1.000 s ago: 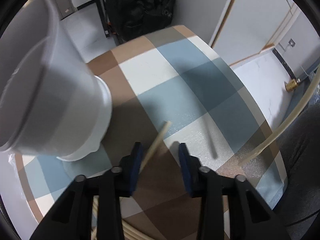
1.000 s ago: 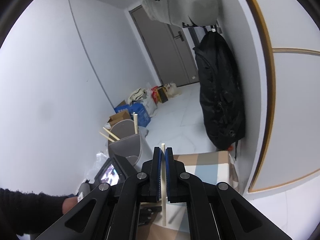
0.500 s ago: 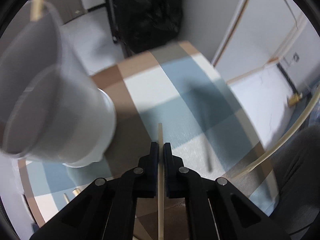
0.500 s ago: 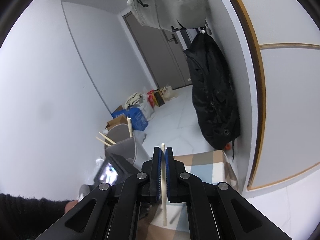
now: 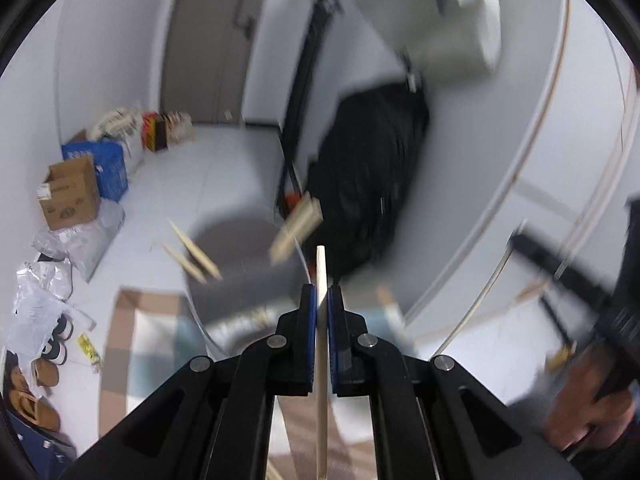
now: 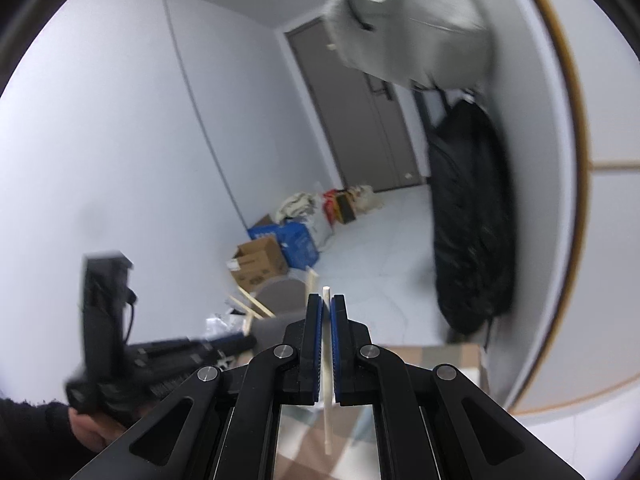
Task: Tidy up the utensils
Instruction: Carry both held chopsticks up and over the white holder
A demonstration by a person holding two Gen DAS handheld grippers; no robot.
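Pinching a pale wooden chopstick [image 5: 321,320] between its blue pads, the left gripper [image 5: 321,300] occupied the lower centre of the left wrist view, jaws pressed together on the stick. The stick ran vertically through the jaws, its tip projecting above them and its lower end reaching the bottom edge of the frame.

The right gripper [image 6: 326,312] was likewise clamped on a second chopstick [image 6: 327,360], tip just above the pads, lower end hanging below the jaws over the checked tablecloth [image 6: 432,356].

The left wrist view alone showed the grey utensil holder [image 5: 240,276] from above its rim, left of centre, with several chopsticks [image 5: 192,256] leaning out of it; the picture was motion-blurred. It also showed shoes [image 5: 36,384] at the lower left edge, and the person's right hand [image 5: 588,408] on its tool at the lower right.

The right wrist view alone showed the left tool as a dark blurred body [image 6: 120,336] at the lower left, held by a hand [image 6: 92,428] in a dark sleeve. The holder [image 6: 280,304] appeared there only partly, behind the jaws.

Both views showed the black bag [image 6: 472,232] hanging at the right, the grey bag [image 6: 404,20] above it, and the cardboard box [image 5: 70,192] beside the blue box [image 5: 110,168].
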